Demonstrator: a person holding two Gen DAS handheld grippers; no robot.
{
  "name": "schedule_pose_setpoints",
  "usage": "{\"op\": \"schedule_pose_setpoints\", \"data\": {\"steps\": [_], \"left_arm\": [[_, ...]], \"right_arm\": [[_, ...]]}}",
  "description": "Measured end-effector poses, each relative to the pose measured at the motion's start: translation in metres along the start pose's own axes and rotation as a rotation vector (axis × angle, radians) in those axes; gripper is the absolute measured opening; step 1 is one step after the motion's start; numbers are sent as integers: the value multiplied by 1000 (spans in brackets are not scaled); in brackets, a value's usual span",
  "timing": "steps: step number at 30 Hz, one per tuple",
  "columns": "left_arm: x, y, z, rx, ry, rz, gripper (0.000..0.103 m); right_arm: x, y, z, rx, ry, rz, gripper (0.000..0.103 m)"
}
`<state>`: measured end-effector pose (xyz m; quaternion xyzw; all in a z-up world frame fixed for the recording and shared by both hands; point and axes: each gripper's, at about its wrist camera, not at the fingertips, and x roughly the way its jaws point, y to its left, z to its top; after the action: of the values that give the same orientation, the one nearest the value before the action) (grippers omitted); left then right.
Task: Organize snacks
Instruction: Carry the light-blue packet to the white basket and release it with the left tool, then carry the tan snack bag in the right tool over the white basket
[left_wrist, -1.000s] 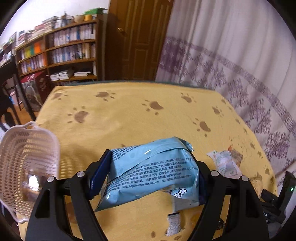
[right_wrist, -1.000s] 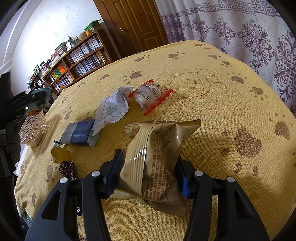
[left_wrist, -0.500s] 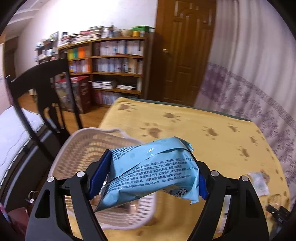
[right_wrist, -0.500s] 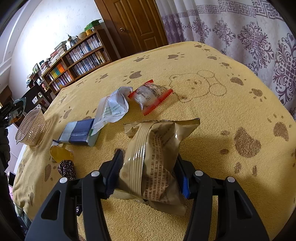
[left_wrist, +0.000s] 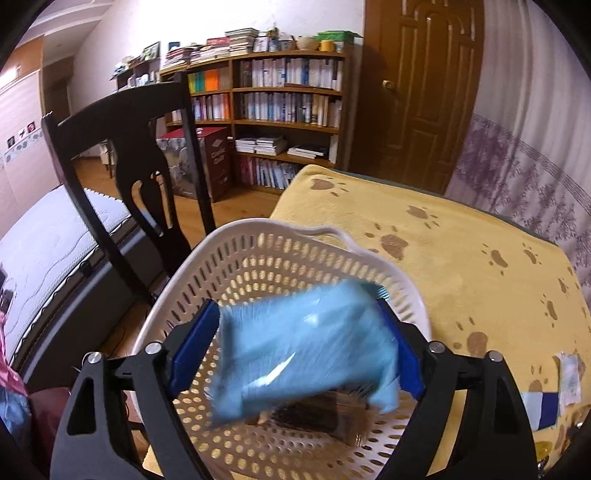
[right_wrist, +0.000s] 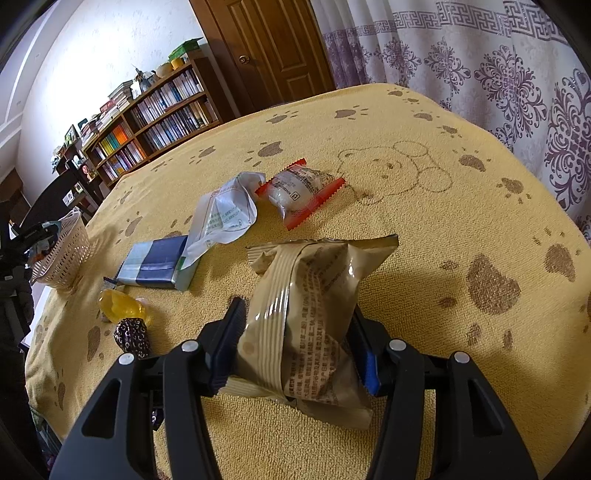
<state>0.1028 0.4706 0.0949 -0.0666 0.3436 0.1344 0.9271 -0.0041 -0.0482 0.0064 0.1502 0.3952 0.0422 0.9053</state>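
Two claws: glossy blue packet (left_wrist: 303, 343) over perforated basket (left_wrist: 258, 258), crinkled tan pouch (right_wrist: 306, 317).

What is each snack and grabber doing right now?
left gripper: over the basket, jaws apart, letting go
blue packet: blurred, dropping into the basket
basket: upright, a dark snack already inside
right gripper: shut on the tan packet
tan packet: pinched, its bottom on the cloth
red-edged packet: lying loose, sealed
white wrapper: crumpled, overlapping the blue box
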Motion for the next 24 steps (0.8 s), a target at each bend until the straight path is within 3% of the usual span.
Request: {"op": "schedule_pose_setpoints", "data": {"steps": [3,17,24], "left_arm": [[-1,7,0,-30,-2,0,92],[-50,-2,-11,-40,-125,-25,93],[-77,12,-19,-80,-184,-43,94]], "right_arm": [[0,0,0,0,0,0,55],[1,0,1,-5,0,-9,55],[1,5,1,-22,2,-43,54]]}}
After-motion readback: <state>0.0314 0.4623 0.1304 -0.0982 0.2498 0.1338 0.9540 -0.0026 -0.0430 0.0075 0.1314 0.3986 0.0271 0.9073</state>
